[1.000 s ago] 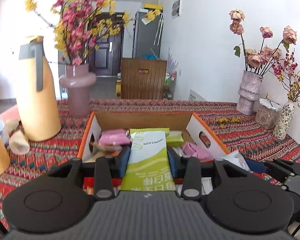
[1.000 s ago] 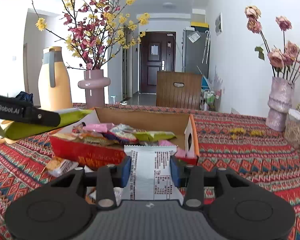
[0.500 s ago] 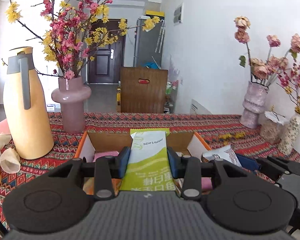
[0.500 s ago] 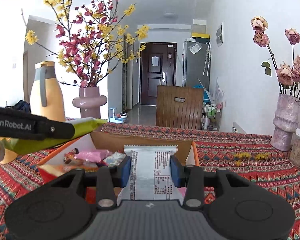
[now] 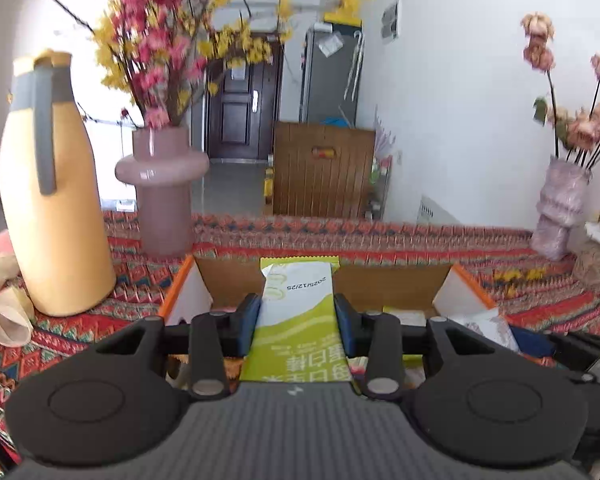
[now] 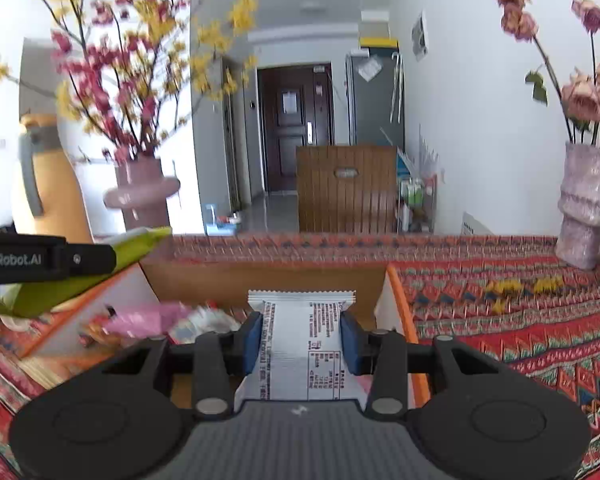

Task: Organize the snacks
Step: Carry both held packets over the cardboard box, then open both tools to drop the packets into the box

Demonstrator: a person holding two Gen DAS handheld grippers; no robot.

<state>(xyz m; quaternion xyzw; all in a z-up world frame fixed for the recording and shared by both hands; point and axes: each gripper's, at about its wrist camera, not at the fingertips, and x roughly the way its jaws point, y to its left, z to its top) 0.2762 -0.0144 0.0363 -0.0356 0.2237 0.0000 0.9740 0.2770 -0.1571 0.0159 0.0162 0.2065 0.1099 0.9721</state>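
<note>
Blurring pink packet [image 6: 148, 318] in box [image 6: 260, 280]

Both grippers [image 5: 298, 312] [image 6: 300, 332] now lower, nearer the box [image 5: 384, 284].

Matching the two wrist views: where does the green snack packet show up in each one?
Left wrist view: green snack packet sits at centre bottom, clamped between the left gripper's fingers, above the cardboard box.
Right wrist view: the same packet pokes in from the left edge, over the box's left wall.
Shared landmark: the pink vase of blossom branches.
</note>
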